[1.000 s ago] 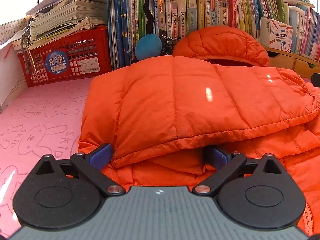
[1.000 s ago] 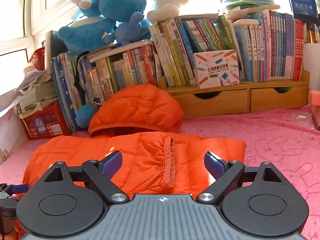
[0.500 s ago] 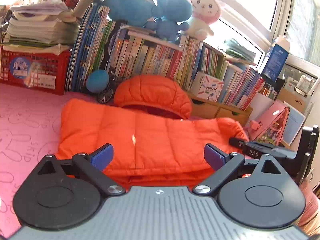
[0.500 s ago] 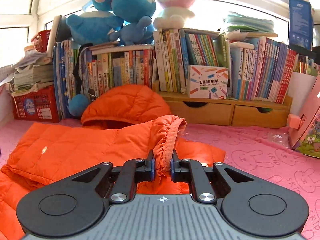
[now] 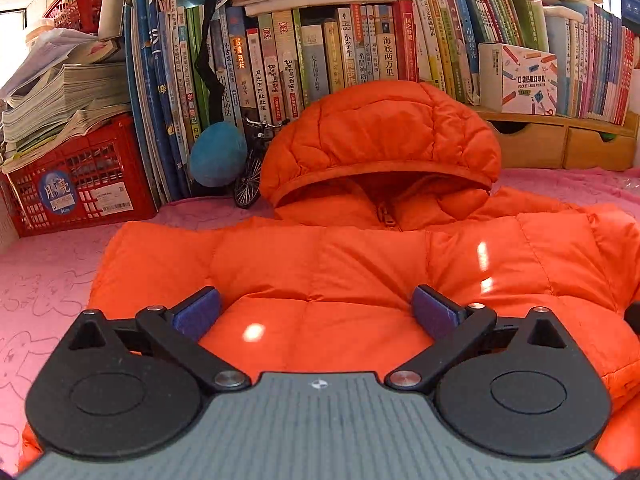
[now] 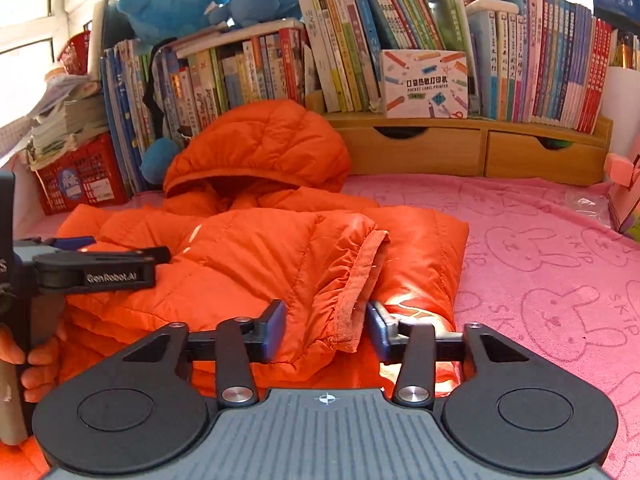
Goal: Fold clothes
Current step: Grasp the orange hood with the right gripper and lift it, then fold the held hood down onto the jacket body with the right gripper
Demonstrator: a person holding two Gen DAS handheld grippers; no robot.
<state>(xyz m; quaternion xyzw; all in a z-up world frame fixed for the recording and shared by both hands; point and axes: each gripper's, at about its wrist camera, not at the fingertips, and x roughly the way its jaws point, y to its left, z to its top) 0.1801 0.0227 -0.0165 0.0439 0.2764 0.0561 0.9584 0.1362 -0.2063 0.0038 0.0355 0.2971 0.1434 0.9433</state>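
Observation:
An orange hooded down jacket [image 5: 360, 264] lies on the pink bunny-print mat [image 5: 44, 280], hood [image 5: 384, 136] toward the books. In the left wrist view my left gripper [image 5: 316, 312] is open and empty, low over the folded jacket body. In the right wrist view the jacket [image 6: 256, 256] has a sleeve folded across it; its cuff [image 6: 360, 296] lies between the open jaws of my right gripper [image 6: 326, 330], touching neither pad clearly. The left gripper [image 6: 96, 268] shows there at the left edge, over the jacket.
A red crate [image 5: 80, 184] with stacked papers stands at back left. Books [image 5: 320, 48], a blue plush ball [image 5: 218, 154] and a small model bicycle [image 5: 252, 172] line the back. A wooden drawer shelf [image 6: 472, 148] is at back right. Bare pink mat [image 6: 552, 280] lies right of the jacket.
My right gripper has opened and let go of the sleeve cuff, which now lies across the jacket. My left gripper has moved in low over the jacket, still open.

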